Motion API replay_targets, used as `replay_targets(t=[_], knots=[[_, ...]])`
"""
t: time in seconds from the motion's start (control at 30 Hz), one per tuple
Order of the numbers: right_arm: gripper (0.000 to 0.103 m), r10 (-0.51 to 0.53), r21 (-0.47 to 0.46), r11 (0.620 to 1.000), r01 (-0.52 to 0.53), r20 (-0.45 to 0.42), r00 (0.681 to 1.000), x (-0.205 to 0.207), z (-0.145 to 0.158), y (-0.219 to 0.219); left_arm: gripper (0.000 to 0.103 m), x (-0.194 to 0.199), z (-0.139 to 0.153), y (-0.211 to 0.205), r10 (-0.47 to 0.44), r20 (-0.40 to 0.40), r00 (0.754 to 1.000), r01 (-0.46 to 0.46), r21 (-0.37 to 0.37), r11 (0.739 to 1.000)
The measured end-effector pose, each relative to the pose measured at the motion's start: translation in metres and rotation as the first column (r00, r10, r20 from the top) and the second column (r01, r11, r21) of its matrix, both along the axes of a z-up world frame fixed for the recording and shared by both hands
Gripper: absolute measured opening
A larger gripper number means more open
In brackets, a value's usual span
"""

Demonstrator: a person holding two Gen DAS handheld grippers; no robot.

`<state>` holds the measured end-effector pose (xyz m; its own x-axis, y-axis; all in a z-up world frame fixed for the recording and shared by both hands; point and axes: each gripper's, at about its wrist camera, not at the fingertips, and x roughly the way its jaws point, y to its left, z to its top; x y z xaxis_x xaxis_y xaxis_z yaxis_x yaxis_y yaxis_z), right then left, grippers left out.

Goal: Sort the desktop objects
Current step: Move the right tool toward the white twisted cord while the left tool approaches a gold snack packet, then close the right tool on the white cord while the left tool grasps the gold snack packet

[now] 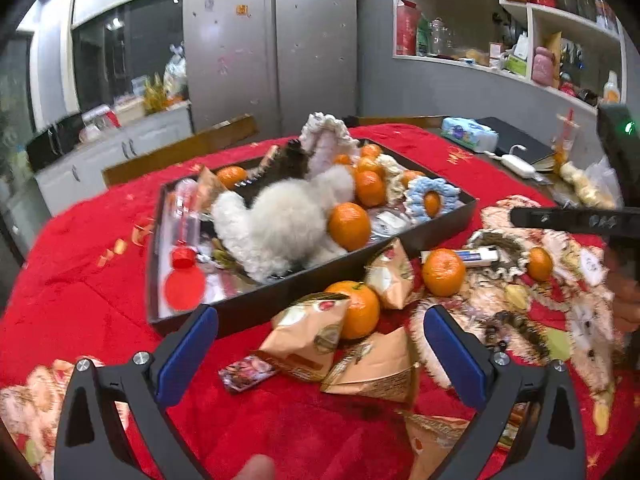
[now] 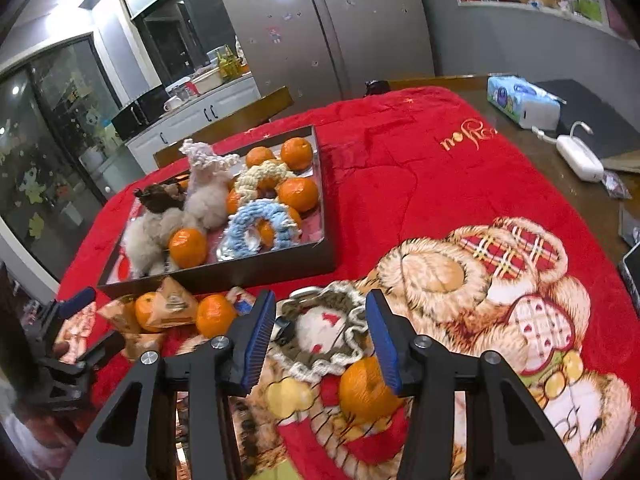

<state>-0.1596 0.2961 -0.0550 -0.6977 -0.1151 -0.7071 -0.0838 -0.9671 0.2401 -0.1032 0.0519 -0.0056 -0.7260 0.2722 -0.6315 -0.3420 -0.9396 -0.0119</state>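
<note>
Crocheted scrunchie (image 2: 320,332) flat (no long axis)

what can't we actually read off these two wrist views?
- Tray floor: left wrist view, covered by white fluffy toy and tangerines.
- Small packet: left wrist view, print blurred.
- Right gripper: right wrist view, open around the crocheted scrunchie; contact unclear.
- Tangerine: right wrist view, partly behind a finger.
- Shelf items: left wrist view, too small.

Right pad hides part of the tangerine (image 2: 366,392).
</note>
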Motion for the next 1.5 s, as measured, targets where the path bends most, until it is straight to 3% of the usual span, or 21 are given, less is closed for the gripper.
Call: replay_targets(t=[0.2, 0.3, 0.4, 0.5, 0.63, 0.87, 0.93, 1.2, 1.5], knots=[[0.047, -0.005, -0.046, 0.999, 0.005, 0.0, 1.0, -0.003, -0.009, 0.015, 0.103, -0.007, -0.007, 0.001, 0.003, 0.018, 1.0, -0.002, -0.023, 1.0], [0.047, -0.008, -0.042, 0.999, 0.008, 0.0, 1.0, -0.001, -0.017, 0.019, 0.103, -0.01, -0.012, -0.004, -0.013, 0.052, 0.999, 0.01, 0.05, 0.999], [0.047, 0.0, -0.068, 0.998, 0.002, 0.022, 1.0, -0.003, -0.025, 0.019, 0.091, -0.013, -0.017, -0.006, -0.031, 0.086, 0.996, 0.025, 0.073, 0.997], [0.043, 0.015, -0.09, 0.996, -0.01, 0.051, 0.999, -0.007, -0.033, 0.017, 0.086, -0.013, -0.017, -0.006, -0.054, 0.091, 0.994, 0.046, 0.09, 0.995], [0.038, 0.001, -0.035, 0.999, 0.0, 0.045, 0.999, -0.006, -0.035, 0.012, 0.078, -0.016, -0.02, -0.005, -0.086, 0.113, 0.99, 0.073, 0.118, 0.99], [0.031, 0.004, 0.057, 0.998, -0.007, 0.044, 0.999, -0.007, -0.036, 0.002, 0.071, -0.012, -0.019, 0.002, -0.102, 0.097, 0.99, 0.096, 0.071, 0.993], [0.021, -0.005, 0.055, 0.998, 0.003, 0.041, 0.999, -0.005, -0.036, 0.003, 0.064, -0.011, -0.018, 0.001, -0.114, 0.091, 0.989, 0.107, 0.073, 0.992], [0.011, -0.017, 0.067, 0.998, 0.016, 0.016, 1.0, -0.002, -0.032, 0.005, 0.046, -0.006, -0.014, 0.002, -0.122, 0.056, 0.991, 0.119, 0.052, 0.992], [0.009, -0.016, 0.073, 0.997, 0.018, -0.022, 1.0, 0.008, -0.025, 0.002, 0.037, -0.002, -0.009, 0.001, -0.121, 0.038, 0.992, 0.12, 0.04, 0.992]])
